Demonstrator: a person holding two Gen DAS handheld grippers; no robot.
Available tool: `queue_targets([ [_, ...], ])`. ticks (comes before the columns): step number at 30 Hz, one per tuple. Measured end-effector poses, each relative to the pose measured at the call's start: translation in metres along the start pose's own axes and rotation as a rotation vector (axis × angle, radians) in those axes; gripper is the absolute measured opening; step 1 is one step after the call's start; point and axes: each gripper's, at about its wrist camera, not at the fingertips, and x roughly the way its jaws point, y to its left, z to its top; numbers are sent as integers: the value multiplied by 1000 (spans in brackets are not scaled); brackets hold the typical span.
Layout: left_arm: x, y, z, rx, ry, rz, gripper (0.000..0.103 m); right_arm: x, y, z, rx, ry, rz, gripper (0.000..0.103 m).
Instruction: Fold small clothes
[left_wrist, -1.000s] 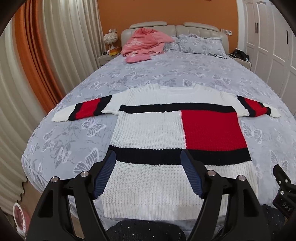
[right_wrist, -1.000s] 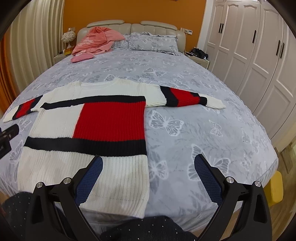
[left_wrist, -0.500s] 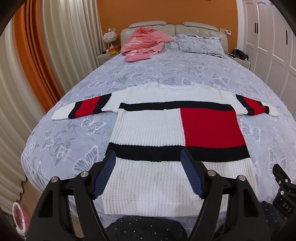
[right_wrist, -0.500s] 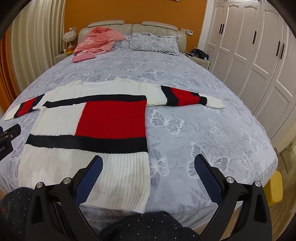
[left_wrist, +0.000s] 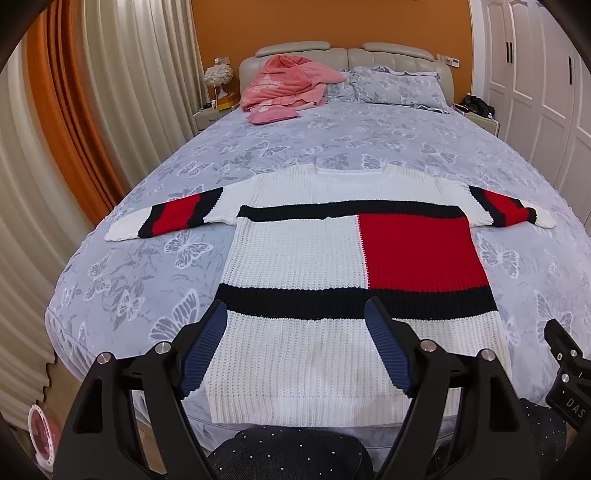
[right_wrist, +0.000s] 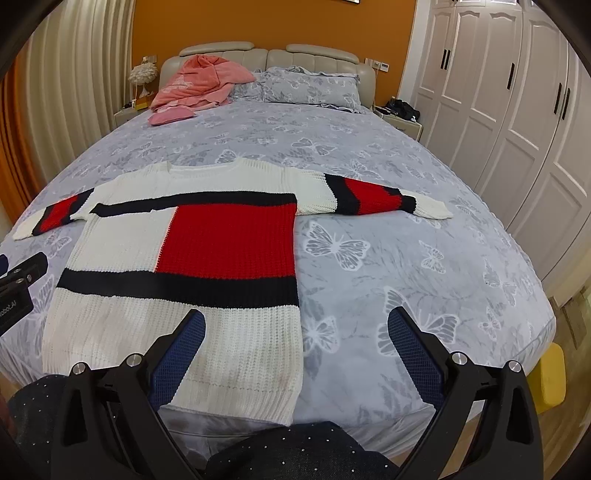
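Observation:
A white knit sweater (left_wrist: 295, 258) with navy bands and a red block lies flat, face up, on the bed, both sleeves spread out sideways. It also shows in the right wrist view (right_wrist: 122, 243). My left gripper (left_wrist: 295, 314) is open and empty, held above the sweater's hem. My right gripper (right_wrist: 295, 321) is open and empty, held above the hem's right corner. The left sleeve (left_wrist: 166, 218) and the right sleeve (right_wrist: 376, 199) rest on the bedspread.
The bed (right_wrist: 424, 258) has a grey butterfly bedspread. Pink clothes (left_wrist: 288, 85) and a pillow (left_wrist: 399, 88) lie at the headboard. Curtains (left_wrist: 55, 147) stand at the left, white wardrobe doors (right_wrist: 517, 110) at the right. A yellow object (right_wrist: 552, 376) sits on the floor.
Both grippers have risen and drawn back slightly, so the sweater sits a little higher in both views. Both grippers stay open. The sweater has not moved.

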Motion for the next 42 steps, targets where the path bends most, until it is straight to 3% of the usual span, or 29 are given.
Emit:
queue_targets([
  [32,-8,-10,13,19,17,0,78,2,-2,13,6,8,17,98],
  [42,2,-15,25,23,44,-39,87,37,-29,30,18,32,8,98],
])
